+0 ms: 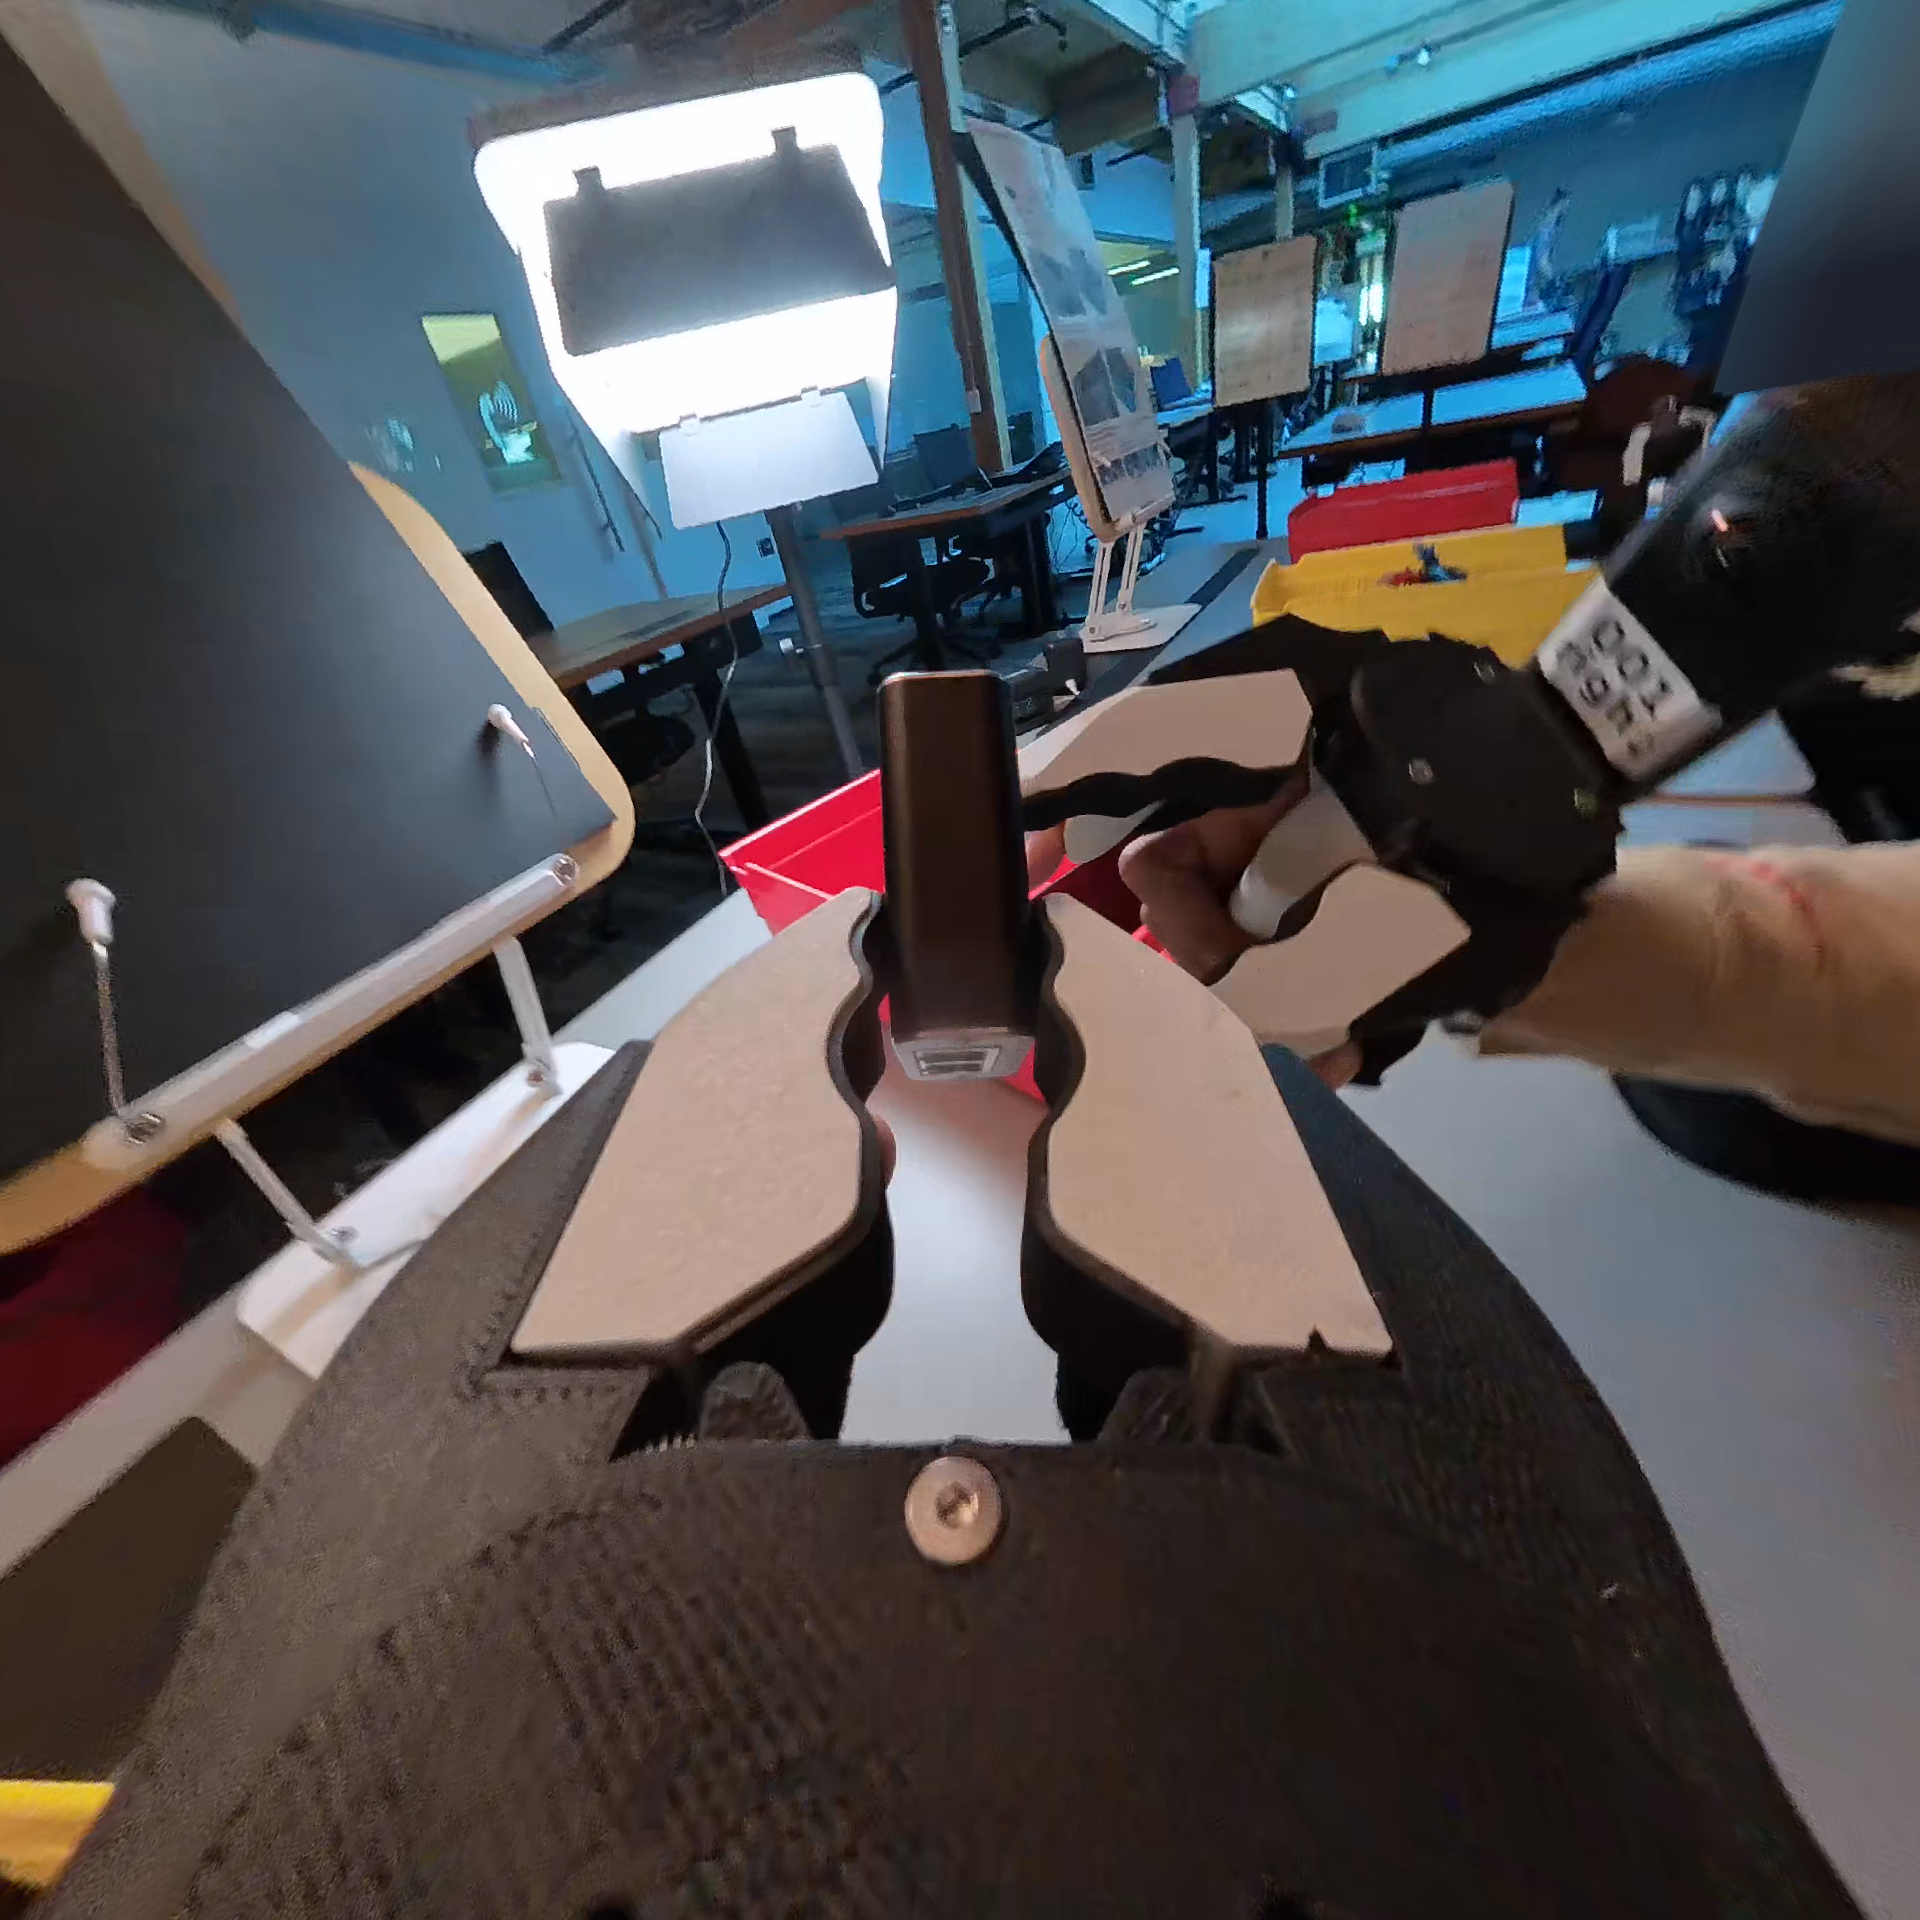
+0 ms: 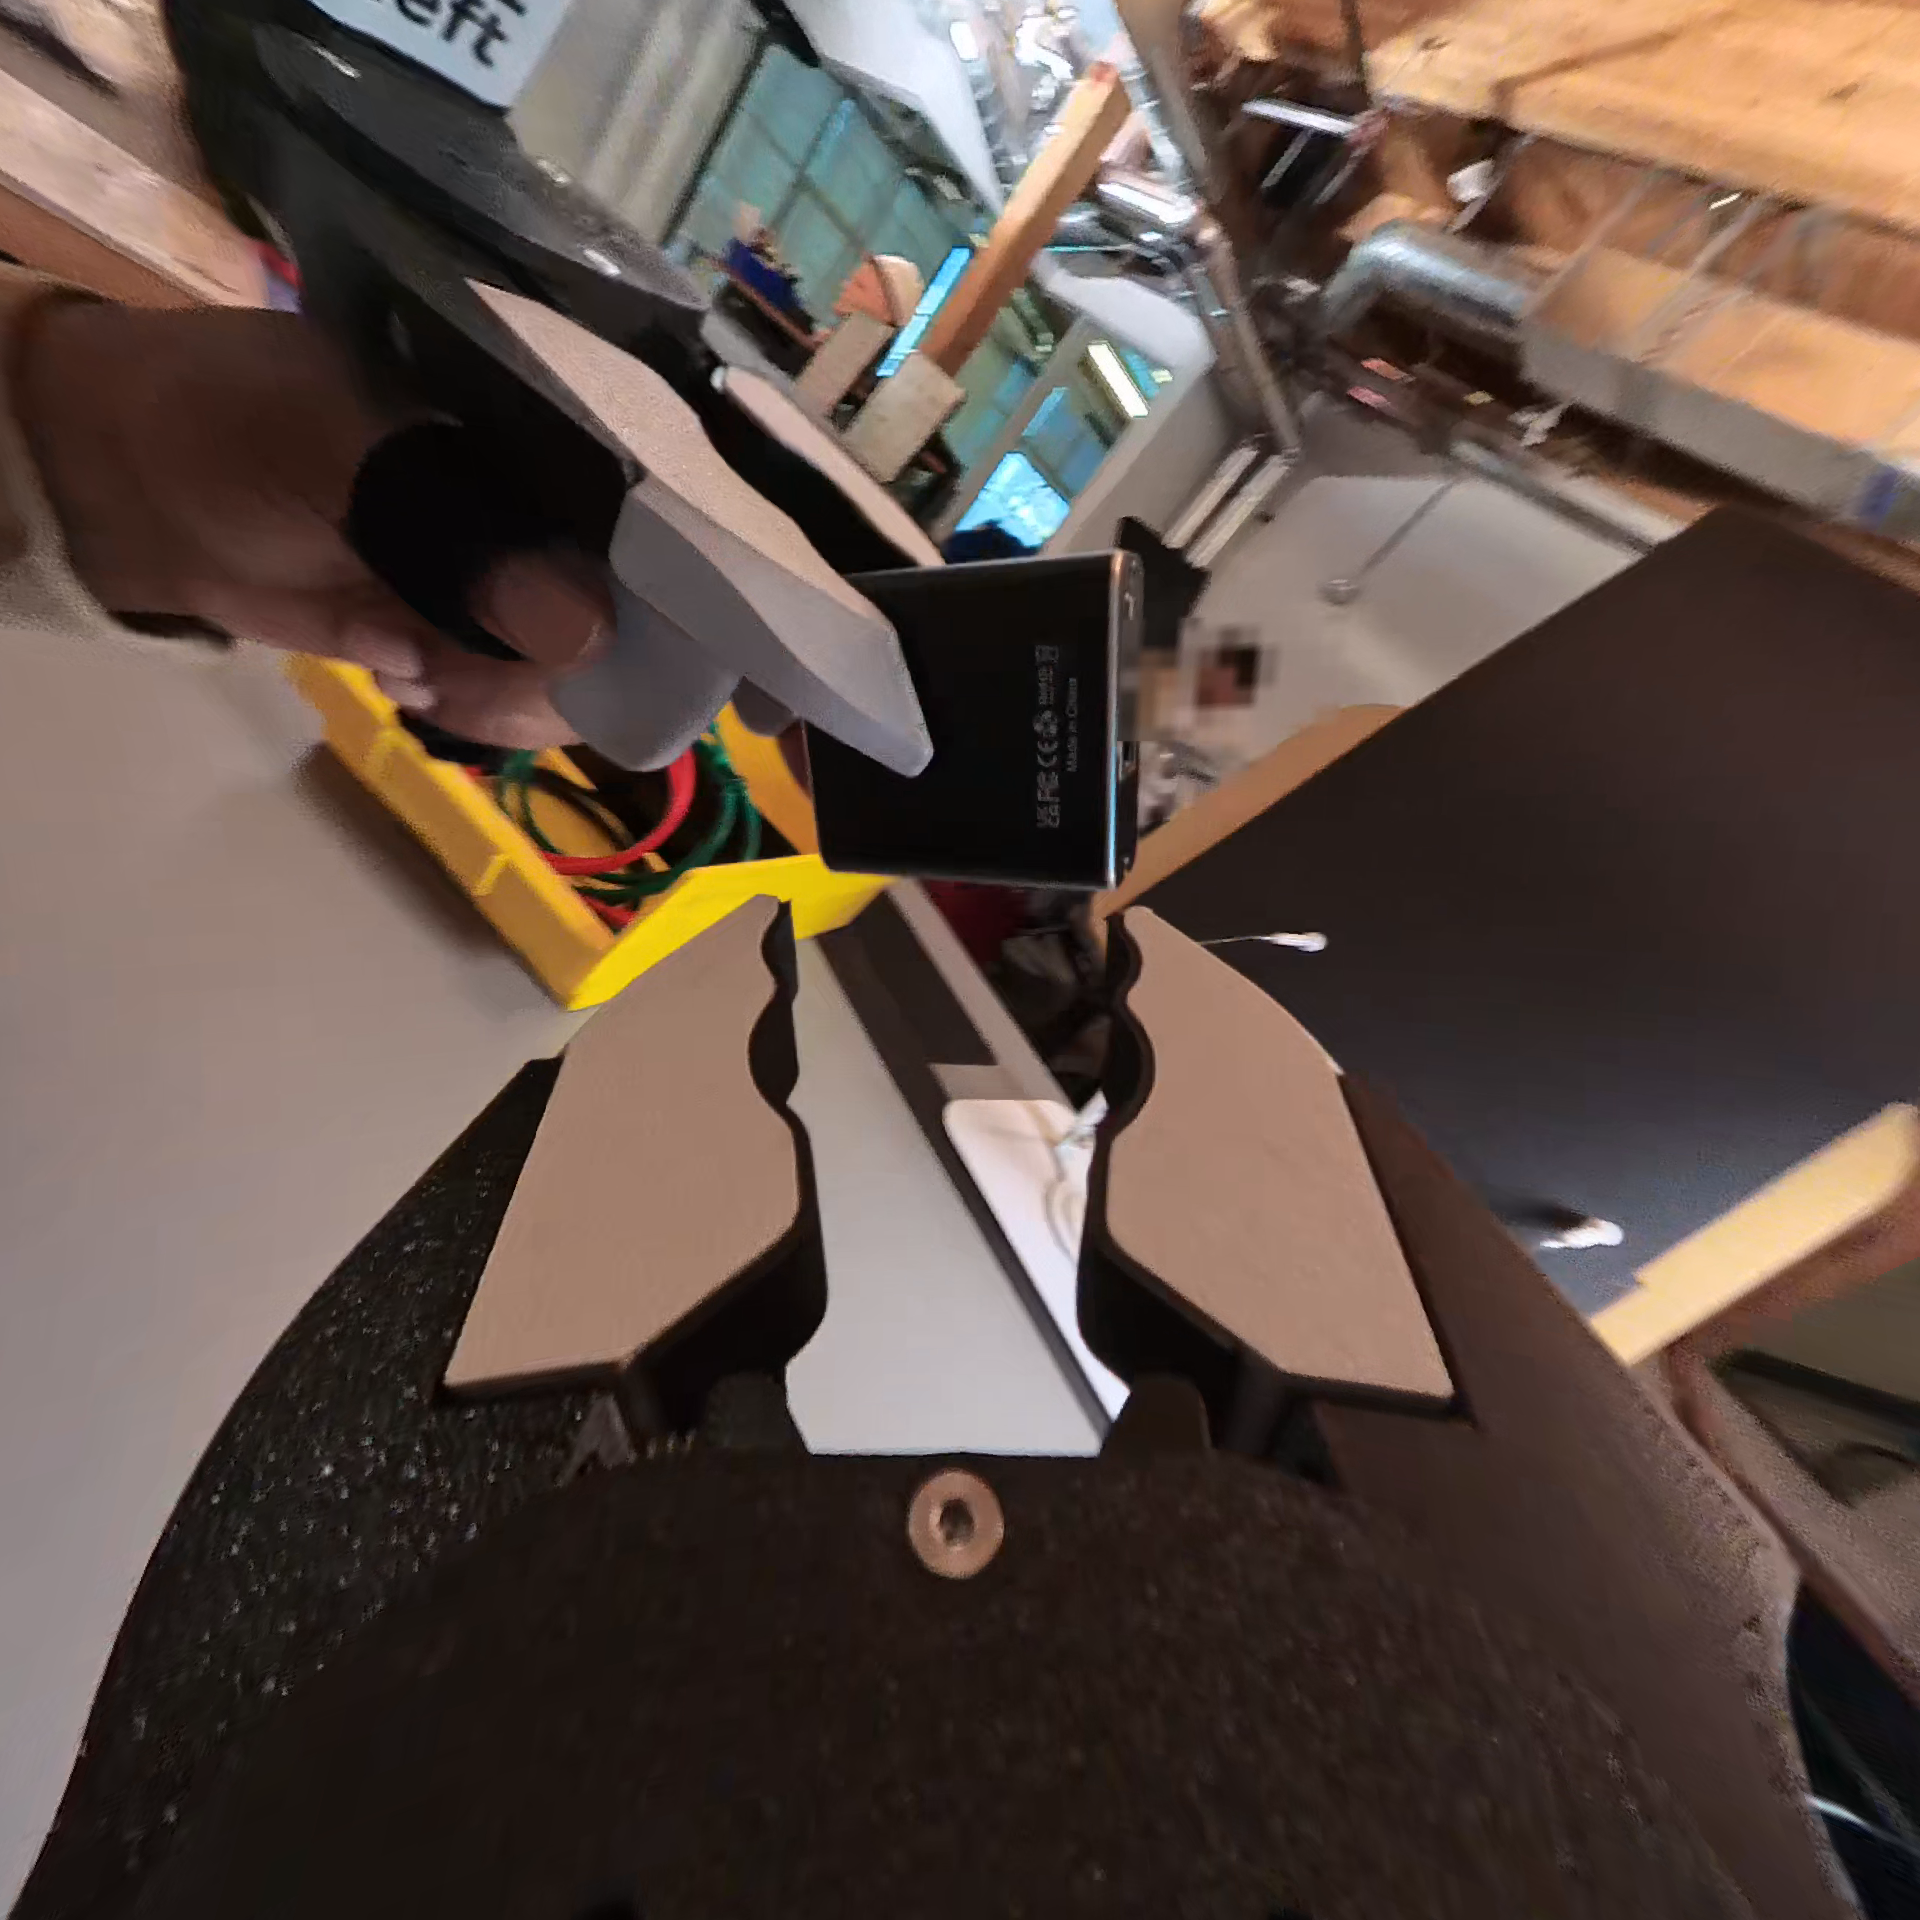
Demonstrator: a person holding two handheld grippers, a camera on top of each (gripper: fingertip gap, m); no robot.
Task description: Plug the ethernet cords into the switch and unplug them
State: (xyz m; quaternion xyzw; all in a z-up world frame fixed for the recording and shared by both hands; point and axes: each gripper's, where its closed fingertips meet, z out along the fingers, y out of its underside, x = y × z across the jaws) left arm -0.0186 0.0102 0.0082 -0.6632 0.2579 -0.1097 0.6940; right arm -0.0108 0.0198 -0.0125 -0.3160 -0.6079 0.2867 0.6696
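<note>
Left gripper (image 1: 951, 997) clamps the slim black metal switch (image 1: 951, 862); right gripper (image 2: 951, 997), jaws apart, holds nothing. Red and green cords (image 2: 634, 831) lie at ten o'clock in the yellow plastic bin (image 2: 499, 862), none plugged yet.

- A workshop or lab: open hall with bare ceiling beams (image 2: 1662, 135) and metal ducts (image 2: 1423, 265).
- Rows of desks (image 1: 966, 509) and office chairs (image 1: 935, 592).
- A studio light (image 1: 717, 260) on a stand, parts bins (image 1: 1423, 592) on the worktop (image 1: 1662, 1351).
</note>
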